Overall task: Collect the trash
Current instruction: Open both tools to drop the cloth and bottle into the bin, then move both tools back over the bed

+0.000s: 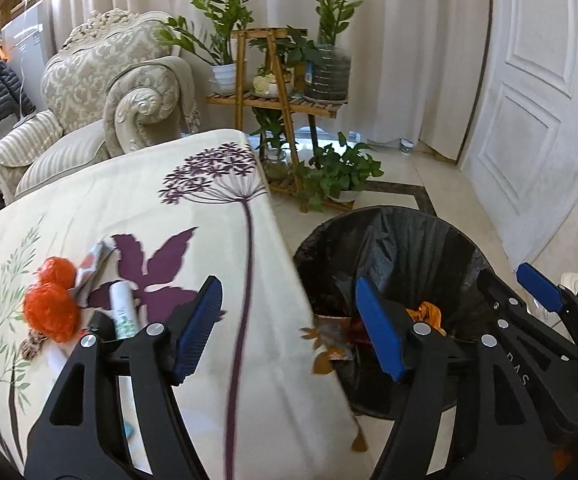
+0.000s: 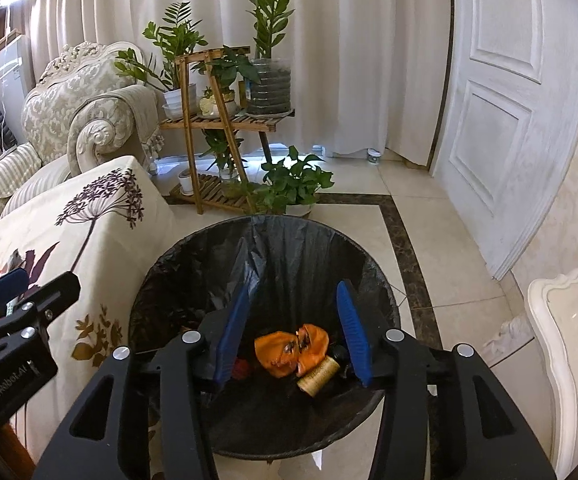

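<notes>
The bin with its black liner (image 1: 405, 240) (image 2: 289, 248) stands on the floor beside the cloth-covered table (image 1: 109, 200). My left gripper (image 1: 289, 328) is open and empty, straddling the table edge and the bin rim. On the table to its left lie two orange crumpled balls (image 1: 51, 312), a patterned wrapper (image 1: 93, 268) and a white tube (image 1: 123, 308). My right gripper (image 2: 293, 336) hangs open over the bin. Below it, inside the bin, are an orange bag (image 2: 289, 346) and a gold cylinder (image 2: 319, 374); the pads touch neither. The left gripper (image 2: 29, 288) shows at the left of the right wrist view.
A cream armchair (image 1: 101, 80) stands behind the table. A wooden plant stand (image 2: 217, 128) with several potted plants stands by the curtains. A white door (image 2: 501, 120) is on the right, with a white furniture edge (image 2: 549, 312) near the bin. The floor is tiled.
</notes>
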Available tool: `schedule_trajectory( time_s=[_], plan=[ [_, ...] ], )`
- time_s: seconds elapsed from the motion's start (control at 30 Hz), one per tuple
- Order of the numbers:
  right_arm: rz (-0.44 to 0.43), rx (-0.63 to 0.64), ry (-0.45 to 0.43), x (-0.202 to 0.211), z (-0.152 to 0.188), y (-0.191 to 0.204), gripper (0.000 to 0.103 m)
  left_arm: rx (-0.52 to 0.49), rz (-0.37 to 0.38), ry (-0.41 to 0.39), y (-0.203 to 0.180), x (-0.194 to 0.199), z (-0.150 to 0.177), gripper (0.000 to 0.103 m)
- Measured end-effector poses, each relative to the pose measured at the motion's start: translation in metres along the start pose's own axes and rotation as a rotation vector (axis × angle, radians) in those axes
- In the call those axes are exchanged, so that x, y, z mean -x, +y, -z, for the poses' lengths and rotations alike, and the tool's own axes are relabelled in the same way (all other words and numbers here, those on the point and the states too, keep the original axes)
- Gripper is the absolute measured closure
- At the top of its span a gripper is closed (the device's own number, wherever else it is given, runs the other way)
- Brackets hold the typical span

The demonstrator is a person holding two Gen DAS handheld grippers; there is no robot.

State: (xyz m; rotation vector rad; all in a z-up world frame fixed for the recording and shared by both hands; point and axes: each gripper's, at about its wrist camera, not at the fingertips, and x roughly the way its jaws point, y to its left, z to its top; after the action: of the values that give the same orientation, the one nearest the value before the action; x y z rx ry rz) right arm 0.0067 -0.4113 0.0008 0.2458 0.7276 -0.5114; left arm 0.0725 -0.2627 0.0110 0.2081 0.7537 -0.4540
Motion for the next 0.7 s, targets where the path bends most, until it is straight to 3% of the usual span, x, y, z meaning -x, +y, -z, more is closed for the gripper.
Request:
schedule_trajectory(
  time_s=[0.7],
  plan=[
    [-0.123, 0.069, 0.020, 0.035, 0.026, 0.064, 0.050, 0.134, -0.135, 0.033, 0.097, 0.043, 0.044, 0.033]
  ],
)
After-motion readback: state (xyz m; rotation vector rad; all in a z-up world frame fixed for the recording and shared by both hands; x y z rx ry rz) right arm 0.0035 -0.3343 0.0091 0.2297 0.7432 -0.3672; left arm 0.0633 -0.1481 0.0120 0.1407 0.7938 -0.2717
